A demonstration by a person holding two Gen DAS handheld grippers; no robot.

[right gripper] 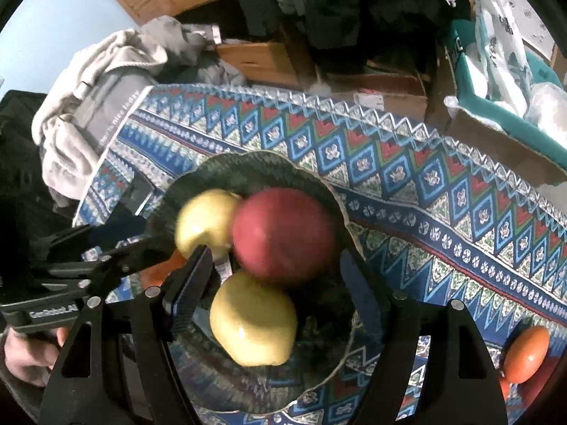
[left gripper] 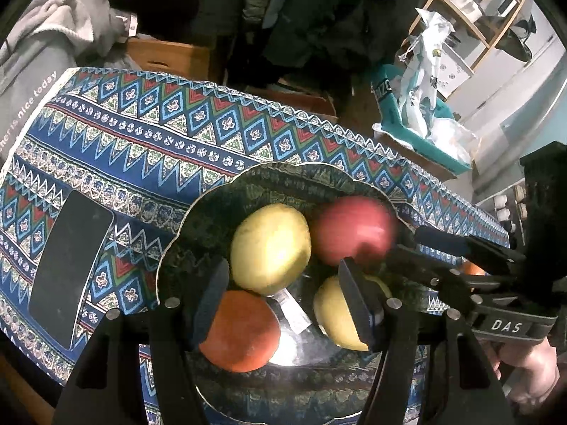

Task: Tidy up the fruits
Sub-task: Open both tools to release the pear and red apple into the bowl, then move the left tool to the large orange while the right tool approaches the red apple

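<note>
A dark scalloped bowl (left gripper: pixel 212 191) (right gripper: pixel 226 163) on the patterned cloth holds a red apple (left gripper: pixel 354 230) (right gripper: pixel 283 233), two yellow apples (left gripper: pixel 271 248) (left gripper: pixel 336 318) and an orange (left gripper: pixel 241 329). My left gripper (left gripper: pixel 283 265) hangs over the bowl, open. Its left finger overlaps the orange's edge, and its right finger crosses the nearer yellow apple. My right gripper (right gripper: pixel 274 251) is open above the blurred red apple and a yellow apple (right gripper: pixel 251 318); neither is pinched. Each gripper shows in the other's view (left gripper: pixel 404 244) (right gripper: pixel 156 233). Another orange (right gripper: pixel 526 354) lies on the cloth.
A black phone (left gripper: pixel 71 269) lies on the cloth left of the bowl. A grey sweatshirt (left gripper: pixel 42 35) is heaped at the table's far left end. Cardboard boxes and a teal box with plastic bags (left gripper: pixel 425 88) stand beyond the far edge.
</note>
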